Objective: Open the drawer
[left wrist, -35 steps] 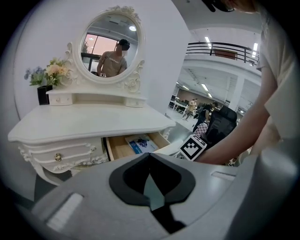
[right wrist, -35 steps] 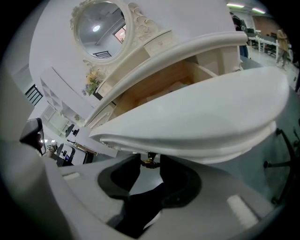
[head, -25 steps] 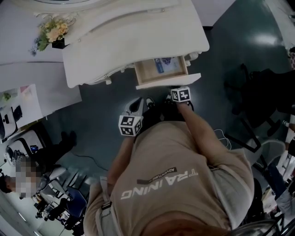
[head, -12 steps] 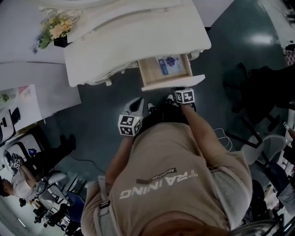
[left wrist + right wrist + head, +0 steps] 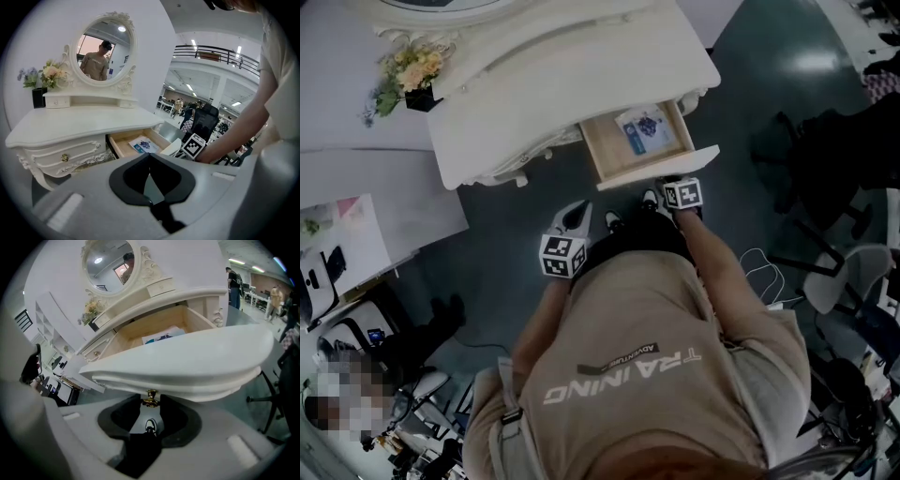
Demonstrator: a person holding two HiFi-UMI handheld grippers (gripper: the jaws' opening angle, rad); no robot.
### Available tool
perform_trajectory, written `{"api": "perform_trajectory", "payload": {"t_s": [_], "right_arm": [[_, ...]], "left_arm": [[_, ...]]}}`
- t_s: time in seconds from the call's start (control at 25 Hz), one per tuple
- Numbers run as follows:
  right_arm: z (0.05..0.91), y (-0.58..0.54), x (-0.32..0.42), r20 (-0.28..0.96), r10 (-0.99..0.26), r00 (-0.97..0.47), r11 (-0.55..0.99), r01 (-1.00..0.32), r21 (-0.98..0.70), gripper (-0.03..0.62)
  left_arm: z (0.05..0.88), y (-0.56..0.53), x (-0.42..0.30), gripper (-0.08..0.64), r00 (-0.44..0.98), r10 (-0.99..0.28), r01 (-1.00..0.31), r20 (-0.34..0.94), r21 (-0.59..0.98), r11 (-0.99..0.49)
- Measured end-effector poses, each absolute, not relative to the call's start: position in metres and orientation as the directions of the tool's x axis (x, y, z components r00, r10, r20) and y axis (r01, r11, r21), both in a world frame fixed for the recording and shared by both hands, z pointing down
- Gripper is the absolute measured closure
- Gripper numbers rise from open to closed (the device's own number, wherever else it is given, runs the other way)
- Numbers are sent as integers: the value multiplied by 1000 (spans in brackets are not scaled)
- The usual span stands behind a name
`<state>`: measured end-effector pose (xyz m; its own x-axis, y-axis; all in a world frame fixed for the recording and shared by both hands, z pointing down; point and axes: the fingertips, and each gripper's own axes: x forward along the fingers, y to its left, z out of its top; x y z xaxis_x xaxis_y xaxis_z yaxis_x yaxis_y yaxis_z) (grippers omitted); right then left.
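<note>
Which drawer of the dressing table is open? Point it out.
The right-hand drawer, whose knob sits in the right gripper: it is pulled out, showing a leaflet inside. The drawer beside it is shut flush.

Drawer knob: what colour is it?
Gold, like brass. The knob shows best in the right gripper view, on the white drawer front.

Mirror (image 5: pixel 101 49) and flowers (image 5: pixel 47 75)
The flowers stand in a black vase (image 5: pixel 38 97) left of the oval mirror; a pale office chair (image 5: pixel 851 281) sits on the dark floor (image 5: pixel 506 246).
</note>
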<state>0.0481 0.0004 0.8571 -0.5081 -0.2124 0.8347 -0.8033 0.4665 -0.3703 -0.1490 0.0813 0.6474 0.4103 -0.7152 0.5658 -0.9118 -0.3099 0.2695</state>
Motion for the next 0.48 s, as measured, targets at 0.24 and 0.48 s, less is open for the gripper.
{"api": "perform_trajectory", "payload": {"t_s": [0.24,0.48], "right_arm": [[856,-3,49,834,-256,-490,447,-824,-347,455],[843,18,60,785,-266,-560,444,-794,-415,454]], "left_arm": [[651,94,-154,561,435,-703,-900,563,273,-338],[646,104,-148,561,431,-713,-902,554,272,-334]]}}
